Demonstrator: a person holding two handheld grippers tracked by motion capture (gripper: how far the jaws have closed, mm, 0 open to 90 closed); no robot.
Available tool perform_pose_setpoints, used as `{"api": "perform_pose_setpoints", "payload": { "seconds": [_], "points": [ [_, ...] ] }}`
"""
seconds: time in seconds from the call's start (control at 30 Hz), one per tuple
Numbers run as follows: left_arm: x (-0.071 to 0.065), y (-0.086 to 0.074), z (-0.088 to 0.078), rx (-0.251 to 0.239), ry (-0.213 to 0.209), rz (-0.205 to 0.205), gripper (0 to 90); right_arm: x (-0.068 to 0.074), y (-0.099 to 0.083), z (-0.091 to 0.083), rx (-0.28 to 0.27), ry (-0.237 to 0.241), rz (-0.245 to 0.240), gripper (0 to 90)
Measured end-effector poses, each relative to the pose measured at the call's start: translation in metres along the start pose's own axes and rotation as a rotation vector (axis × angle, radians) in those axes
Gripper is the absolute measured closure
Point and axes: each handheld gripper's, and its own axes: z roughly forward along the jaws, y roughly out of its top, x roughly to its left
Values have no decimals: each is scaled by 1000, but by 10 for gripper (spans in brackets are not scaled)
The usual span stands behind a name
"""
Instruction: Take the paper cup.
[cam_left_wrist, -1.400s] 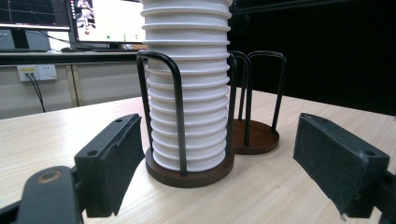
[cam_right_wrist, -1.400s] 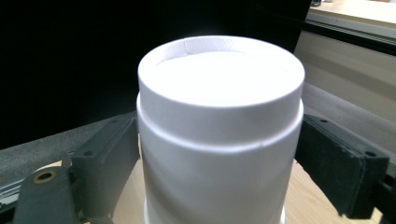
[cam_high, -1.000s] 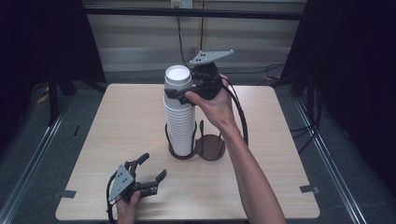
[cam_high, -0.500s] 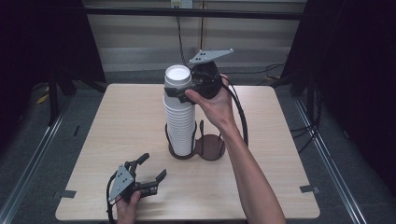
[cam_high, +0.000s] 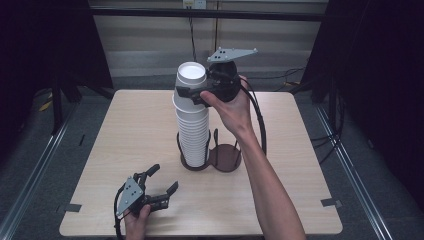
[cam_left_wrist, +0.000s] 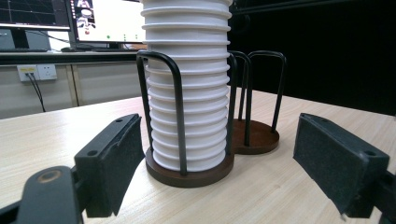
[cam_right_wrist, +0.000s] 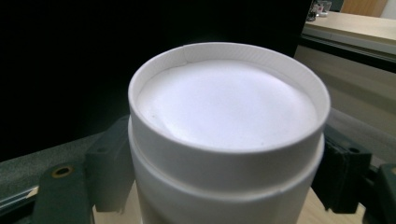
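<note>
A tall stack of upturned white paper cups (cam_high: 194, 135) stands in the left bay of a dark wire rack (cam_high: 225, 159) at mid-table. My right gripper (cam_high: 192, 91) is shut on the top cup (cam_high: 191, 74), one jaw on each side of it. In the right gripper view that top cup (cam_right_wrist: 224, 107) sits between the jaws of my right gripper (cam_right_wrist: 226, 177), its white bottom facing up. My left gripper (cam_high: 164, 177) is open near the front left of the table. In the left gripper view it (cam_left_wrist: 219, 158) faces the cup stack (cam_left_wrist: 187, 102) with nothing between its pads (cam_left_wrist: 116, 156).
The rack's right bay (cam_left_wrist: 258, 136) is a bare brown disc ringed by black wire loops. The light wood table (cam_high: 125, 135) stands on a grey floor. Black cables trail from the right gripper across the back right. Monitors sit on a desk behind.
The right gripper and the top cup have risen slightly on the stack. The left gripper has stayed where it was, open.
</note>
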Motion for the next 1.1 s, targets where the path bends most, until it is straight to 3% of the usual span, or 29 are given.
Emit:
{"api": "perform_pose_setpoints", "payload": {
  "seconds": [0.97,1.0,1.07,1.1],
  "points": [
    [1,0,0,1,10,15,157,2,16,-20,-127,7,23,211],
    [-1,0,0,-1,-12,-11,157,2,17,-21,-129,5,22,211],
    [1,1,-1,3,22,27,157,2,17,-22,-141,2,20,212],
    [1,0,0,1,4,17,157,2,18,-23,-145,4,21,211]
  ]
}}
